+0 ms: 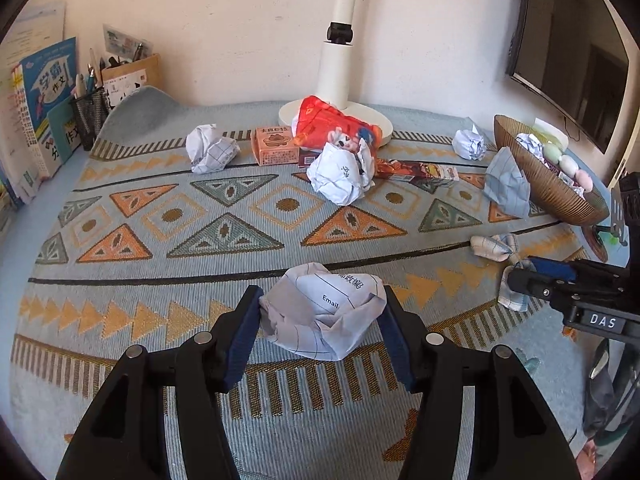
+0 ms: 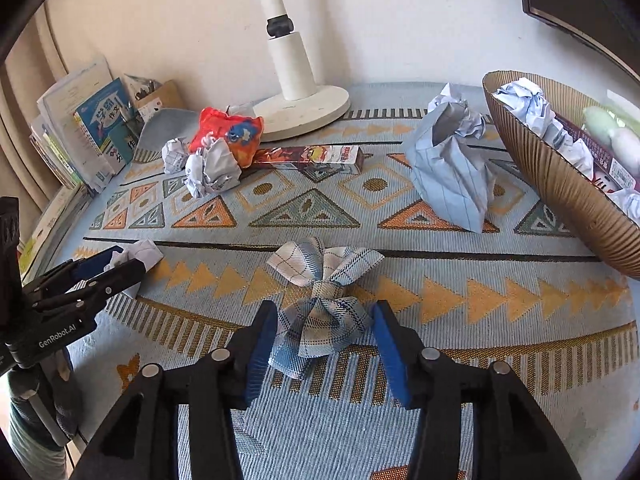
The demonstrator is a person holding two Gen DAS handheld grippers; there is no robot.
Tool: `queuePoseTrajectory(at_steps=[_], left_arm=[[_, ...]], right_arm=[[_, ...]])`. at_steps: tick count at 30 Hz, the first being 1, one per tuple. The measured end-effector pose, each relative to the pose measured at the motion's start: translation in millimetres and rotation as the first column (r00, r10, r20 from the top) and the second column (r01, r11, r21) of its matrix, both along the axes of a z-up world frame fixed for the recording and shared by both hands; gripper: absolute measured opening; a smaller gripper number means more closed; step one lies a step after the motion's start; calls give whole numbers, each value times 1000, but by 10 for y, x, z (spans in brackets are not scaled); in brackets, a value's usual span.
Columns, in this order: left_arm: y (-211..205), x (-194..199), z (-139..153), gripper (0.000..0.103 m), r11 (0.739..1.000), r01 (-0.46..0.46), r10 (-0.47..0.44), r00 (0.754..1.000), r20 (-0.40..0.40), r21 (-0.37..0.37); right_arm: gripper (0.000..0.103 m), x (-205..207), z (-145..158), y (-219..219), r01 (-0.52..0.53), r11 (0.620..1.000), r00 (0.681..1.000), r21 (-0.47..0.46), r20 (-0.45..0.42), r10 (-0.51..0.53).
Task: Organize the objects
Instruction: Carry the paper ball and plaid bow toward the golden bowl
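blue plaid bow [image 2: 320, 316], geometric orange-blue tablecloth [image 2: 400, 288]

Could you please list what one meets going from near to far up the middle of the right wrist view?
Right gripper → blue plaid fabric bow → long printed carton lying flat → round white lamp base → white wall.
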State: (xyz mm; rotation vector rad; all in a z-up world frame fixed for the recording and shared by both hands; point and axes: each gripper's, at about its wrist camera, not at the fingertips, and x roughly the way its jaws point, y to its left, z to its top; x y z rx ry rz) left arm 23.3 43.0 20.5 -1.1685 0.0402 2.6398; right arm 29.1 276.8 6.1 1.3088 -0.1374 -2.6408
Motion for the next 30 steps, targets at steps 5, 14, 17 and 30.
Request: queuePoseTrajectory(at_steps=[5,14,17,30], left_arm=[[95,15,-13,58,998,4,-5,1000,-14,-63],[84,-5,-30,60,998,-3,3,1000,-1,-67],[84,-6,-30,60,998,-2,2,1000,-2,-69],[200,100,-11,58,990,-13,7,999,-40,-138]], right_arm=[[77,-59,-33,-122,33,999,999,39,21,-34],[29,87,26,-206,-25,999,998,44,-49,27],[29,128,42,-258,-25,997,997,69,-67,29],[29,414,202,-255,-54,997,984,46,-168,61]])
